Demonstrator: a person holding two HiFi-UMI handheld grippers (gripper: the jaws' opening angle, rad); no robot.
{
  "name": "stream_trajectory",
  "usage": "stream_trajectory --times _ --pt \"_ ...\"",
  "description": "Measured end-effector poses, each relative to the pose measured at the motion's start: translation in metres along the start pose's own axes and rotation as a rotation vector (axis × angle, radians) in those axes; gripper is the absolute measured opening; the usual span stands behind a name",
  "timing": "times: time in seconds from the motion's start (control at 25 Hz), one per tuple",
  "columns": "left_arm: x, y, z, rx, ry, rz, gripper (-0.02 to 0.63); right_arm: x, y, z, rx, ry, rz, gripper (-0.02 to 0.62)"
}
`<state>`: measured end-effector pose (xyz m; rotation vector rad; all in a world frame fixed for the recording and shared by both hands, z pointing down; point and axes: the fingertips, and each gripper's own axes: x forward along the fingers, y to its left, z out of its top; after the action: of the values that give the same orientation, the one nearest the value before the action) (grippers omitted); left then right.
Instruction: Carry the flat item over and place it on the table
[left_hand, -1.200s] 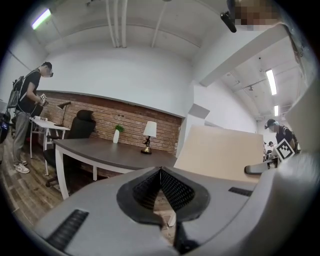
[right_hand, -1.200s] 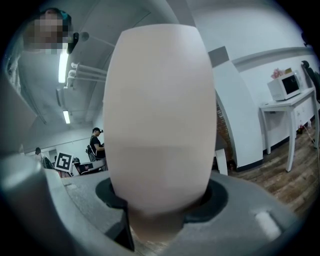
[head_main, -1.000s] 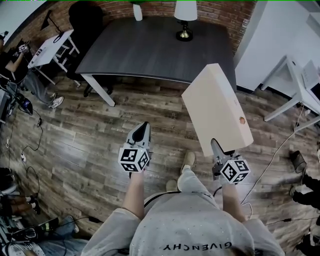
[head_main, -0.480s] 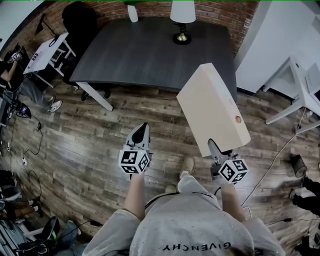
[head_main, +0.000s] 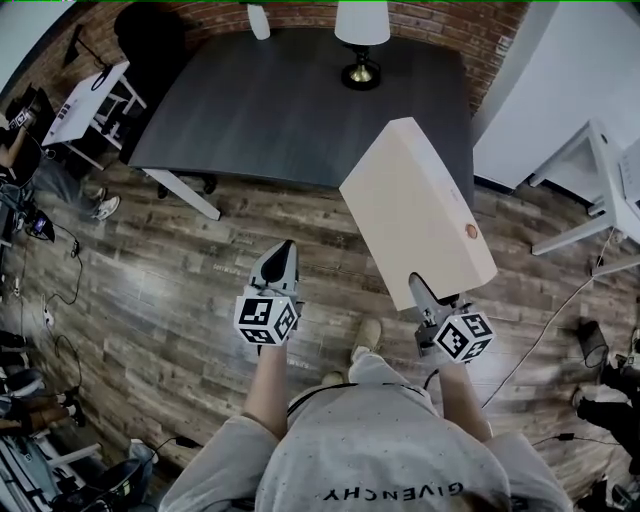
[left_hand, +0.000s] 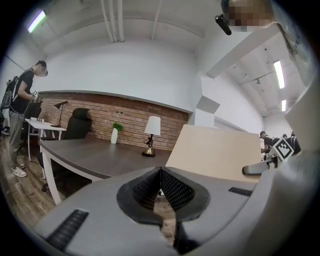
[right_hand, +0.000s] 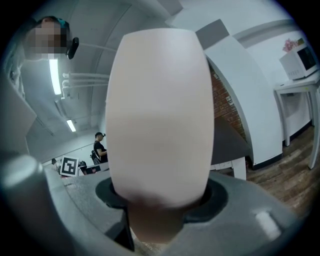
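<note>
Beige flat box (head_main: 415, 215) was clamped at 1 end by the right gripper (head_main: 427, 292) and held raised above the wood floor (head_main: 180, 270), near the dark table (head_main: 270, 100) but not yet on it. The left gripper (head_main: 284, 255) was closed w/ nothing in it. Carry approx. part done; placing left.

The flat item (head_main: 415, 215) is pale cream with one small brown spot, the tabletop (head_main: 290, 110) charcoal grey, the floor (head_main: 150, 290) streaky brown planks, the wall (head_main: 492, 35) red brick, the lamp (head_main: 361, 20) white-shaded on brass, and the left gripper (head_main: 283, 250) and right gripper (head_main: 424, 287) are grey, their cubes black-and-white checked.
</note>
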<state>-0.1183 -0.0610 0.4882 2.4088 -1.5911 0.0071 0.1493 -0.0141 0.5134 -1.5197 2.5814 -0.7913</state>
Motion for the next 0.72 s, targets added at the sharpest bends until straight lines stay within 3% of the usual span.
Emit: stream_trajectory --times 0.72 --pt "0.099 -0.017 0.008 -0.009 -0.028 0.016 -0.002 0.063 -0.063 0.04 0.074 0.022 0.074 0.272"
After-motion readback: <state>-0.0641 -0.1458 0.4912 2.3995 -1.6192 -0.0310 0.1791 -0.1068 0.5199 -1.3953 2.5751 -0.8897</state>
